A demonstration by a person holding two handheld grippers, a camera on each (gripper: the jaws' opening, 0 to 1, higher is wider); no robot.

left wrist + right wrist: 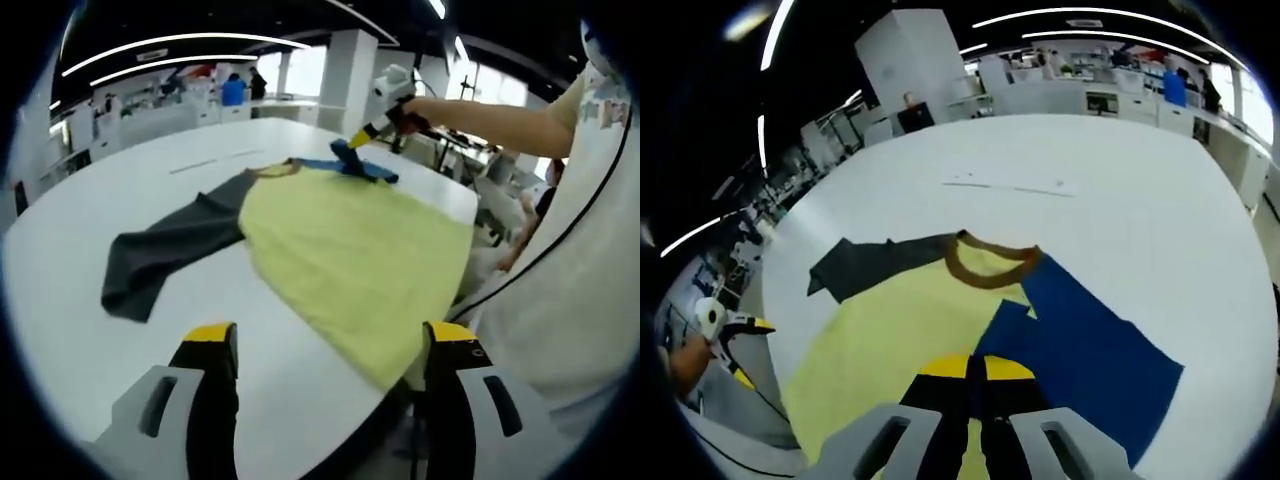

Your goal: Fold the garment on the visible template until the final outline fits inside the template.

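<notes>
Garment (350,250), a yellow tee w/ dark grey sleeve (165,250) and blue sleeve (1090,350), is being spread on the white counter (120,190). Right gripper (973,375) fingers are being pressed shut on the yellow fabric. Left gripper (330,350) fingers are being held wide apart, empty, near the hem.

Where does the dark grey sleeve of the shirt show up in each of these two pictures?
Left gripper view: the dark grey sleeve lies left of centre, stretching left from the yellow body.
Right gripper view: it lies left of centre, beside the brown collar.
Shared landmark: the white table.
</notes>
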